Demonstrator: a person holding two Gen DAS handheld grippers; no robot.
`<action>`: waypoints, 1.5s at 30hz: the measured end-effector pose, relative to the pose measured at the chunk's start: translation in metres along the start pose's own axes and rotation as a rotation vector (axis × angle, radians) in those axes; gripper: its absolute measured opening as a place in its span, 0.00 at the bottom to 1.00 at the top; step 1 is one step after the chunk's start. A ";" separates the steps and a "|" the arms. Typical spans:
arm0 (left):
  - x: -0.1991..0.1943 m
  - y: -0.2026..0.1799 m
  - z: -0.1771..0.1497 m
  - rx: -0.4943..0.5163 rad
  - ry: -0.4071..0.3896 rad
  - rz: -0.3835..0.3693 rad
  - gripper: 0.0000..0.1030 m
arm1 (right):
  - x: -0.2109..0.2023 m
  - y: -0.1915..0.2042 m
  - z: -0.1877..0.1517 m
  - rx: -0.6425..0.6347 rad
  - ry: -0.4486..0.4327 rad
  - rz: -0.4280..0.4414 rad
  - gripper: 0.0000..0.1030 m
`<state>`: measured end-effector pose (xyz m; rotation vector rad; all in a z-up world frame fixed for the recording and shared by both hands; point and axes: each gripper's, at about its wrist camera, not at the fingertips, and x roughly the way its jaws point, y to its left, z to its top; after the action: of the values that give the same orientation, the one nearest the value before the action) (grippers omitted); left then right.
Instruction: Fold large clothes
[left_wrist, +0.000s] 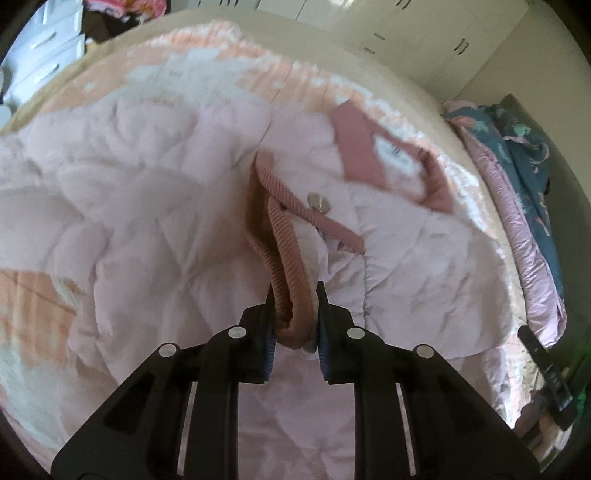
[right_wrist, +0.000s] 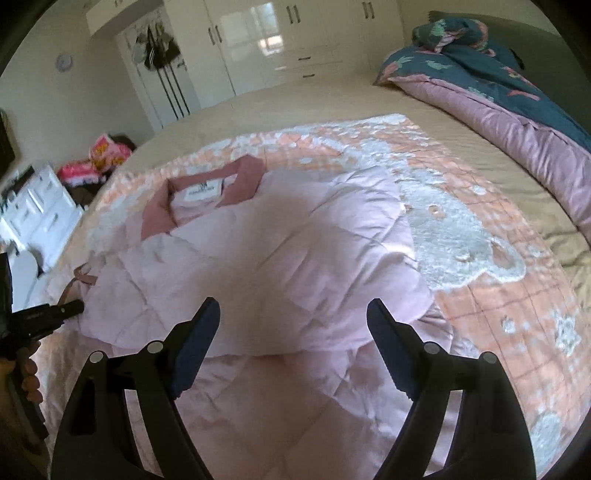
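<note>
A wide bed (right_wrist: 314, 107) with a beige sheet carries everything. Along its far right edge lies a rolled duvet (right_wrist: 517, 110), dark teal with a floral print on one face and pink satin on the other. Across the middle of the bed is spread a peach checked blanket (right_wrist: 517, 295) with a fluffy white bear shape. On the blanket lies the pale pink quilted jacket (right_wrist: 277, 258), its dusty-rose collar (right_wrist: 243, 173) and white neck label toward the far left corner of the blanket. The right gripper (right_wrist: 291, 343) hovers over the jacket's near part with its jaws wide and nothing between them. The left gripper (left_wrist: 295, 321) has its jaws nearly together, clamped on the ribbed rose cuff (left_wrist: 291, 295) of a sleeve near the jacket's left side. A round snap button (left_wrist: 318, 202) sits just beyond the cuff
</note>
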<state>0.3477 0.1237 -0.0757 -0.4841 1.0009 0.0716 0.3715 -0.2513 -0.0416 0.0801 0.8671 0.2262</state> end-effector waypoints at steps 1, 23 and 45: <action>0.002 0.001 -0.002 -0.001 0.004 0.002 0.11 | 0.004 0.001 0.000 -0.006 0.011 0.000 0.78; -0.027 -0.011 -0.006 0.045 -0.027 0.020 0.19 | 0.002 0.008 -0.001 0.078 0.059 0.023 0.88; -0.127 -0.002 0.009 0.043 -0.146 0.079 0.91 | -0.078 0.076 0.025 0.016 -0.073 0.112 0.95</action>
<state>0.2864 0.1462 0.0332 -0.3946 0.8759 0.1536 0.3292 -0.1951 0.0445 0.1510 0.7925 0.3198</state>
